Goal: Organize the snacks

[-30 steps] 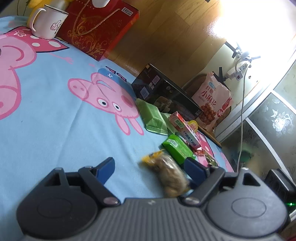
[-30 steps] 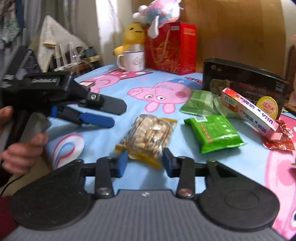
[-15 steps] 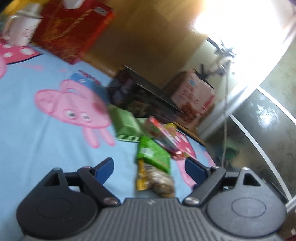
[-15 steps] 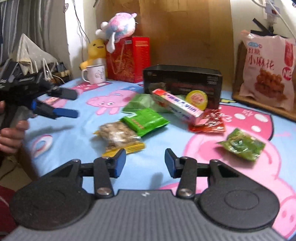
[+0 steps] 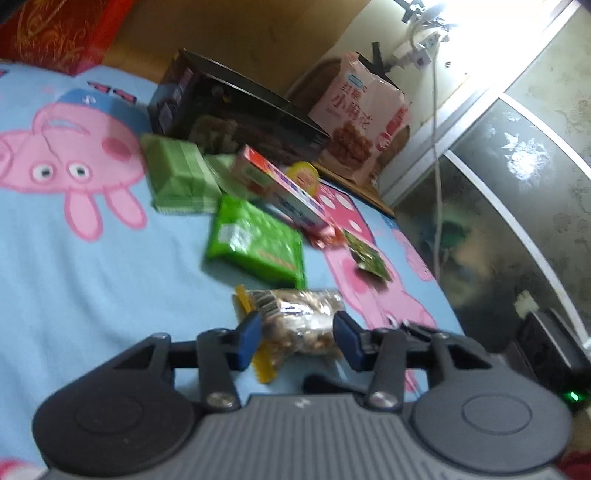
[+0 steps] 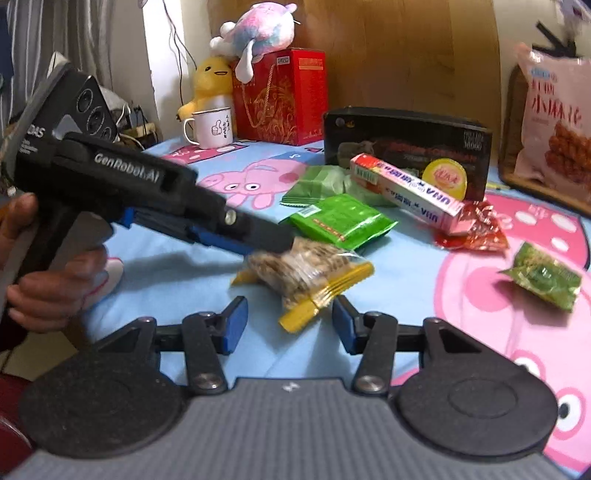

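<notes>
Nut packet between the closing left claw pads; right claw half-spread, empty, just beside it.

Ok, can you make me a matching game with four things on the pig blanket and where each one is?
Things
1. peanut bag
2. white mug
3. pink plush toy
4. yellow jelly cup

Places
A. on top of the red gift box
B. leaning against the black box
C. beside the yellow duck toy
D. between the fingers of the left gripper

Pairs: 1-D, 2-C, 3-A, 4-B
</notes>
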The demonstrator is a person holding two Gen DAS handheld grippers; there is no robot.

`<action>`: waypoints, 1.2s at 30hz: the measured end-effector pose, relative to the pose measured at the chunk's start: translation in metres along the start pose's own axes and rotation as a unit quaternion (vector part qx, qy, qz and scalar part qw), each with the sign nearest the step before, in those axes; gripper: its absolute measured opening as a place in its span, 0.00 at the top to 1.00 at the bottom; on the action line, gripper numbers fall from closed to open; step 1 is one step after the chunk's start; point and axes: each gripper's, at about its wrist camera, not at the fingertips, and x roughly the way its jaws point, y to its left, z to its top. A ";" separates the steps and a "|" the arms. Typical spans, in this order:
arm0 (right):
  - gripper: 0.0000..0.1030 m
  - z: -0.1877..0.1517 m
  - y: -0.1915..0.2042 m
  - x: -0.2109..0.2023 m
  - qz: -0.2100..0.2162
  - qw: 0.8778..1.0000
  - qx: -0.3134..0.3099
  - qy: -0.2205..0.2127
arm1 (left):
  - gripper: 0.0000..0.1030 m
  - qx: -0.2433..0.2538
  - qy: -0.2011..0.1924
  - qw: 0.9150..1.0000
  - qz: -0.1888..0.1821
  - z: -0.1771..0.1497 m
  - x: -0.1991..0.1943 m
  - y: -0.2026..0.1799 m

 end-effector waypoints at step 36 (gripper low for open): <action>0.48 -0.013 -0.017 -0.015 -0.019 1.000 0.008 -0.020 | 0.41 -0.001 0.013 0.999 0.038 -0.009 0.006 -0.020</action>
